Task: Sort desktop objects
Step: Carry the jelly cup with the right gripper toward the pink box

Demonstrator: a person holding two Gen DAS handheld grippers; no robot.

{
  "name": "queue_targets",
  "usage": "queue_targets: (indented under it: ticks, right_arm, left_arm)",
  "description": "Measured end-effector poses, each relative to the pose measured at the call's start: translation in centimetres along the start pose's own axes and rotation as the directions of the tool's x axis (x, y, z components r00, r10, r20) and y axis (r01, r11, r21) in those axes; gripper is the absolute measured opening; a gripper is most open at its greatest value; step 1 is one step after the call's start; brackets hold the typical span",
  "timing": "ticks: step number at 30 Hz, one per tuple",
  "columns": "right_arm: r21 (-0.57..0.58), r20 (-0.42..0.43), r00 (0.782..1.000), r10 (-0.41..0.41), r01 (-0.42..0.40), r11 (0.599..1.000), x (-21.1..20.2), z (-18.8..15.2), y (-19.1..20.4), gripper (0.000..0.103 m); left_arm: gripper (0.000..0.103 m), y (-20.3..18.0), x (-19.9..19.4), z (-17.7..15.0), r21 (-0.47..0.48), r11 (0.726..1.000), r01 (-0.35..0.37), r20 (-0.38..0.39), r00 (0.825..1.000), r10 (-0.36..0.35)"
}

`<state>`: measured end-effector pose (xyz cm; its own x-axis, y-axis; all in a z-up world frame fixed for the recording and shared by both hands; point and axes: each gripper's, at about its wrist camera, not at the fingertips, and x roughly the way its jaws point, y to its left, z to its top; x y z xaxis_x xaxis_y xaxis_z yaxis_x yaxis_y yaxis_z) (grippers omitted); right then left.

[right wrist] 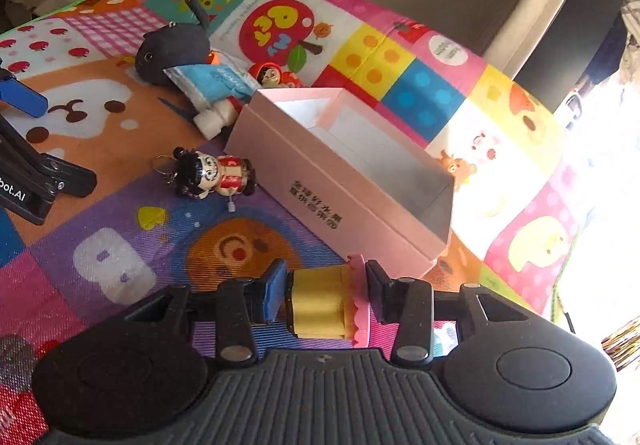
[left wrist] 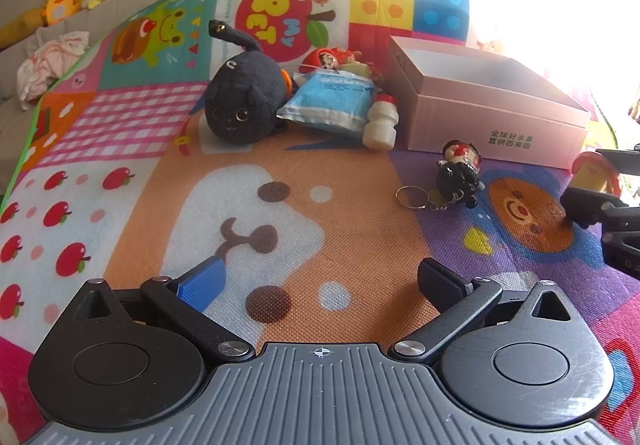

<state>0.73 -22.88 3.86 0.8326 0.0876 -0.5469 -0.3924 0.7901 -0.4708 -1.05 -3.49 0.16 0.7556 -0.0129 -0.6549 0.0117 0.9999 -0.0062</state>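
One toy is already picked: the right gripper (right wrist: 326, 299) is clamped end-to-end on a small yellow figure with a pink frilly rim (right wrist: 326, 301), held just off the play mat (right wrist: 120, 245) right beside the open pink box (right wrist: 340, 181), which I'd guess is where it's headed. The left gripper (left wrist: 320, 285) hangs over the mat with its jaws wide and nothing between them (probably waiting its turn). The keychain doll (right wrist: 214, 175), black cat plush (left wrist: 240, 101), blue packet (left wrist: 328, 101) and little white bottle (left wrist: 380, 125) lie loose outside the box.
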Motion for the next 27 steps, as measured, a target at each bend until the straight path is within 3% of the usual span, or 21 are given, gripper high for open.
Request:
queue_targets:
  ticks: [7, 8, 11, 14, 19, 22, 27]
  right_arm:
    - [0.076, 0.078, 0.976, 0.204, -0.21, 0.975, -1.7, -0.1, 0.4, 0.061]
    - [0.076, 0.087, 0.973, 0.215, -0.222, 0.972, -1.9, -0.4, 0.4, 0.068]
    - [0.115, 0.103, 0.965, 0.243, -0.254, 0.96, -2.6, -0.9, -0.3, 0.072]
    - [0.212, 0.132, 0.969, 0.211, -0.235, 0.949, -3.5, -1.5, -2.8, 0.087]
    - [0.297, 0.122, 0.987, 0.105, -0.138, 0.945, -3.9, -2.6, -5.5, 0.101]
    - [0.311, 0.088, 0.991, 0.105, -0.128, 0.942, -3.3, -3.3, -5.6, 0.103]
    - [0.344, 0.038, 0.983, 0.181, -0.183, 0.921, -2.2, -4.3, -4.8, 0.103]
  left_arm:
    - [0.103, 0.1, -0.4, 0.5, 0.006, 1.0, 0.018, 0.033, 0.999, -0.018]
    - [0.103, 0.0, -0.5, 0.8, 0.007, 0.999, 0.034, 0.05, 0.998, -0.034]
    - [0.103, -0.7, -0.5, 2.0, 0.033, 0.996, 0.079, 0.08, 0.993, -0.082]
    - [0.103, -2.5, -0.1, 3.1, 0.115, 0.987, 0.109, 0.104, 0.987, -0.121]
    - [0.103, -6.1, 1.8, 4.0, 0.287, 0.95, 0.124, 0.097, 0.983, -0.158]
    - [0.103, -6.8, 3.2, 4.3, 0.35, 0.934, 0.077, 0.092, 0.989, -0.116]
    - [0.103, -4.7, 3.7, 4.7, 0.372, 0.923, -0.099, 0.162, 0.986, 0.041]
